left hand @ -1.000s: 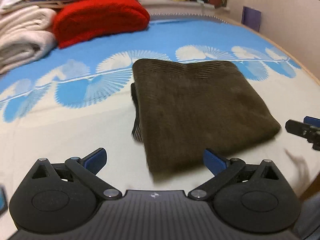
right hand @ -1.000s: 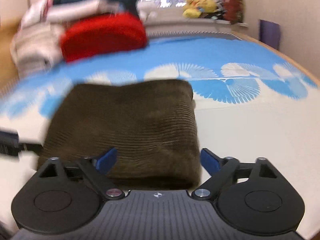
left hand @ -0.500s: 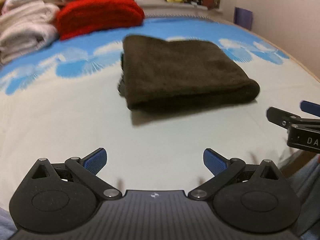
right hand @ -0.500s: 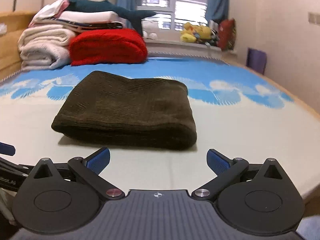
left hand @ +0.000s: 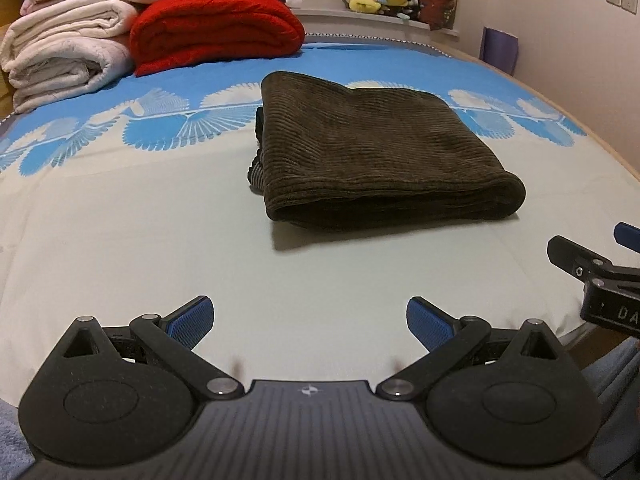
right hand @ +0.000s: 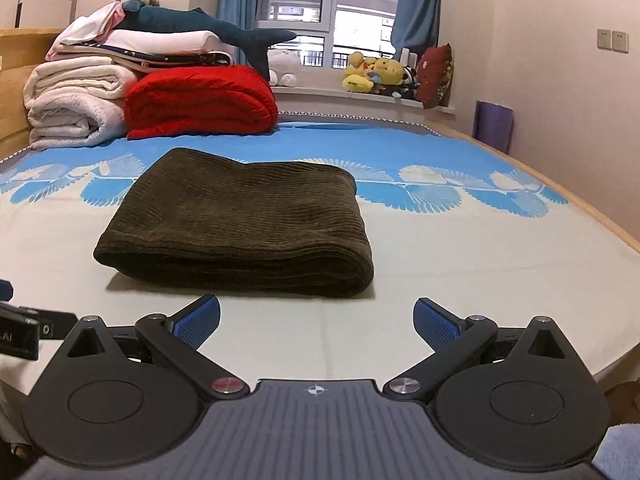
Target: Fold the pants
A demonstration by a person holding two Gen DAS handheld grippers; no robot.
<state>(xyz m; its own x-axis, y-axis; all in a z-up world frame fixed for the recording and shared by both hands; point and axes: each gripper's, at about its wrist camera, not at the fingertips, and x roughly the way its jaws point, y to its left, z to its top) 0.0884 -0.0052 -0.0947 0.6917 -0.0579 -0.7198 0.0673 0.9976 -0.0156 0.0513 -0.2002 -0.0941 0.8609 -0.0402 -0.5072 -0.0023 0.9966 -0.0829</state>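
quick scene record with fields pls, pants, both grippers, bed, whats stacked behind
pants: dark brown corduroy pants, folded into a flat bundle, lying on the bed
bed: sheet with pale near part and blue fan pattern
left gripper: open, empty, short of the pants
right gripper: open, empty
behind: folded red blanket beside stacked white blankets

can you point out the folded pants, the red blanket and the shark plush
folded pants (right hand: 240,220), right wrist view, middle of the top layer
red blanket (right hand: 200,100), right wrist view, middle of its front face
shark plush (right hand: 192,20), right wrist view, its body atop the stacked bedding
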